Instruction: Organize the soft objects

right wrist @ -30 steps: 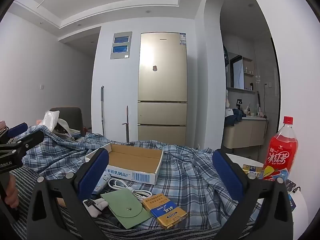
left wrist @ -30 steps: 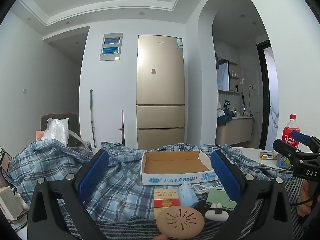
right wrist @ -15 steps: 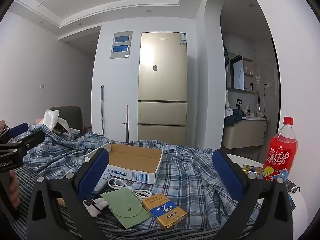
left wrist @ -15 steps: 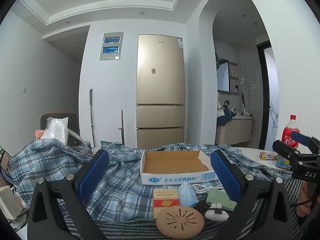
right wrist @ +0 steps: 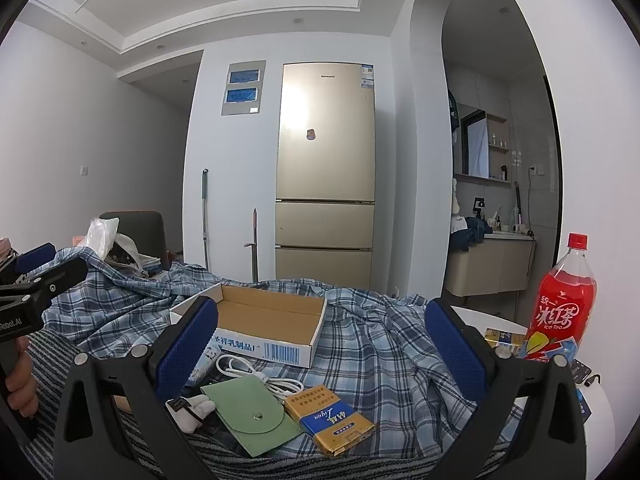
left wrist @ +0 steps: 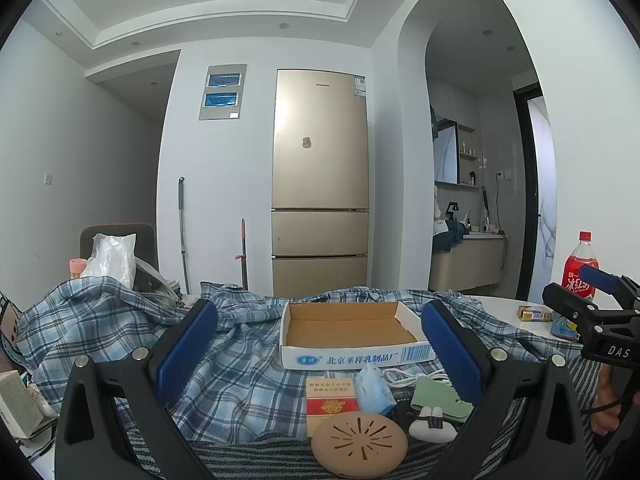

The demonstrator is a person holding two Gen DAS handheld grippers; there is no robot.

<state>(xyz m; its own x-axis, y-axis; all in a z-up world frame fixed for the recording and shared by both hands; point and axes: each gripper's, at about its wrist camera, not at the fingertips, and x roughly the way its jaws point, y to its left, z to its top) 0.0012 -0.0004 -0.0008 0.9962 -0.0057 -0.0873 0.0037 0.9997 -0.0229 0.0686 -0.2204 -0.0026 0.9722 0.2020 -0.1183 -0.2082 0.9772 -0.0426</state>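
A blue plaid shirt [left wrist: 236, 384] [right wrist: 384, 360] lies crumpled across the table. An open cardboard box [left wrist: 348, 326] [right wrist: 268, 322] rests on it. In front of the box lie a green pouch [right wrist: 254, 412] [left wrist: 436, 398], a white cable [right wrist: 260, 376], a pale blue packet [left wrist: 374, 388] and a small white soft item [left wrist: 432, 428]. A striped cloth [left wrist: 256, 456] covers the near edge. My left gripper [left wrist: 319, 344] hovers open above these things, holding nothing. My right gripper [right wrist: 320, 346] is also open and empty, level with the box.
A red cigarette pack [left wrist: 330, 396] and a tan round disc [left wrist: 359, 444] lie near the front, with a blue and gold pack [right wrist: 330, 420] beside the pouch. A red iced-tea bottle [right wrist: 560, 304] stands at the right. A chair with a plastic bag [left wrist: 110, 256] is behind left.
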